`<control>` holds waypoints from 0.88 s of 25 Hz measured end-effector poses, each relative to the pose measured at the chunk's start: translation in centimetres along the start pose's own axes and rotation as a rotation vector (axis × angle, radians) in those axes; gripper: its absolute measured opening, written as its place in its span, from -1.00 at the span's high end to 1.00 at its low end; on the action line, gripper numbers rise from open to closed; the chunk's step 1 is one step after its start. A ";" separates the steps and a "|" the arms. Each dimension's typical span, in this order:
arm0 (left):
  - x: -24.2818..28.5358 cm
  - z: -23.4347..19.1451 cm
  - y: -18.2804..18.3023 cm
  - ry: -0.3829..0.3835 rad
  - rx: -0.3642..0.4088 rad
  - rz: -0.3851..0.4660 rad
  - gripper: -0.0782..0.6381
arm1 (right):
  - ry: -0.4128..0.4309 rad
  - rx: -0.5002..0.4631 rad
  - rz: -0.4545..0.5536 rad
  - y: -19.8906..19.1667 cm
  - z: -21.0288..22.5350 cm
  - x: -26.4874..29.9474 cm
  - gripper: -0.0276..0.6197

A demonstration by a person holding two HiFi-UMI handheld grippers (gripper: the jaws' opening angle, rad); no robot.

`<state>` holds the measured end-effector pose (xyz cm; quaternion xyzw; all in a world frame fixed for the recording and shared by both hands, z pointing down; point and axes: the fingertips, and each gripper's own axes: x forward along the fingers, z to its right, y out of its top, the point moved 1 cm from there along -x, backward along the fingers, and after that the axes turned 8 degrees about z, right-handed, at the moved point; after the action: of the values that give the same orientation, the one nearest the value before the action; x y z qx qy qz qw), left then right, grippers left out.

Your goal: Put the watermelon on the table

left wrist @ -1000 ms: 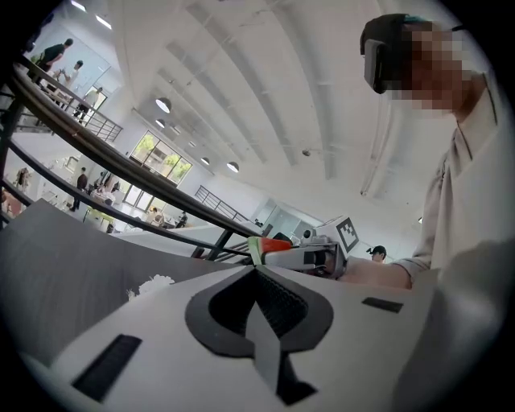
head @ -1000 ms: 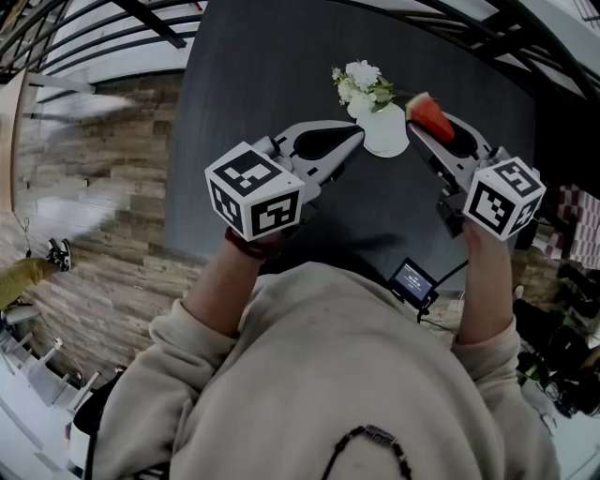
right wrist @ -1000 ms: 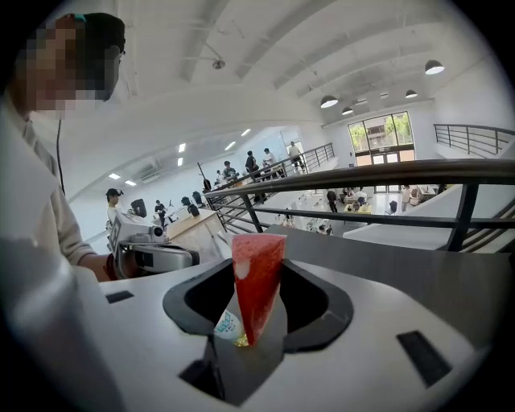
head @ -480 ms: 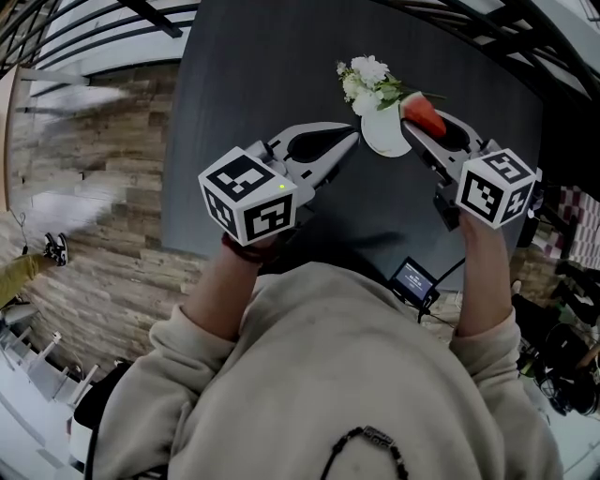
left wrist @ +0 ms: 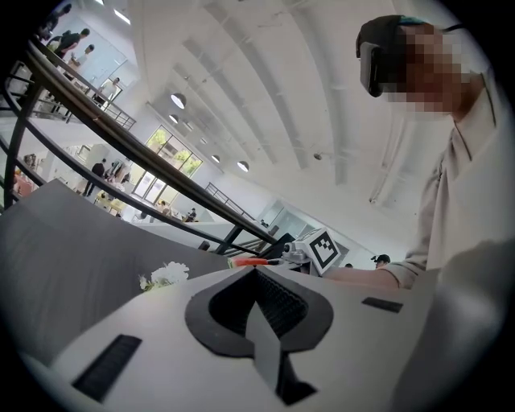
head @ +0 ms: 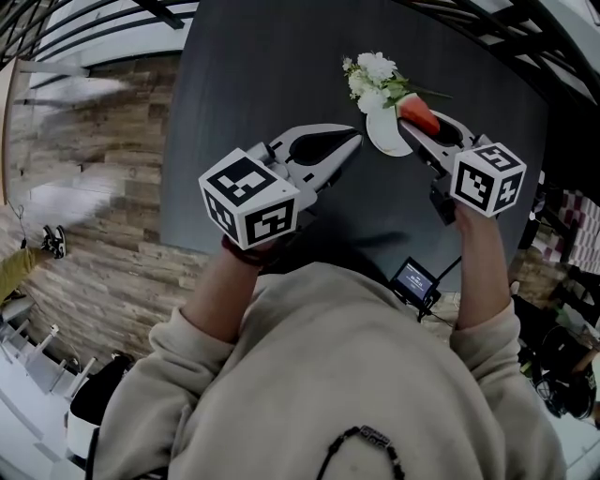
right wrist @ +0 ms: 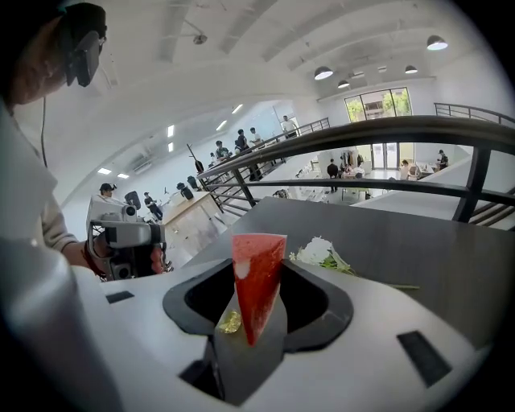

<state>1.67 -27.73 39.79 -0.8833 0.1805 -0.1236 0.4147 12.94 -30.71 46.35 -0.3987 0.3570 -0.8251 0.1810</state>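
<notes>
A red wedge of watermelon (head: 419, 113) with a thin green rind is pinched between the jaws of my right gripper (head: 417, 122), just above the dark table (head: 262, 84). It is right next to a white vase (head: 386, 137) of white flowers (head: 375, 73). In the right gripper view the wedge (right wrist: 257, 282) stands upright between the pads, point down. My left gripper (head: 352, 141) hovers left of the vase with its tips together and nothing between them. The left gripper view shows its jaws (left wrist: 256, 270) meeting, and the watermelon (left wrist: 254, 261) beyond them.
The table's left edge drops to a wood-plank floor (head: 94, 187). A small device with a lit screen (head: 412, 279) sits at the table's near edge by my body. Dark railing bars (head: 497, 28) run past the table's far right side.
My right gripper has sunk toward the table with the watermelon, now closer beside the vase. The left gripper has barely moved.
</notes>
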 end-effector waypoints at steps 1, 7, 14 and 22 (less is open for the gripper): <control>-0.1 -0.1 0.0 0.002 -0.002 0.000 0.77 | -0.002 -0.003 -0.007 -0.2 0.1 0.2 0.33; -0.6 -0.4 -0.2 0.013 -0.015 0.004 0.77 | -0.007 0.027 -0.027 -1.0 1.0 1.3 0.33; -0.8 -0.9 -0.1 0.019 -0.037 0.018 0.77 | -0.035 0.014 -0.088 -2.9 2.8 3.1 0.33; -0.8 -0.4 0.3 0.009 -0.032 0.016 0.77 | -0.076 0.041 -0.151 -6.0 4.8 4.2 0.33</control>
<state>0.75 -27.85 39.76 -0.8878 0.1913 -0.1212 0.4008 14.09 -31.21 55.05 -0.4517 0.3017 -0.8280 0.1396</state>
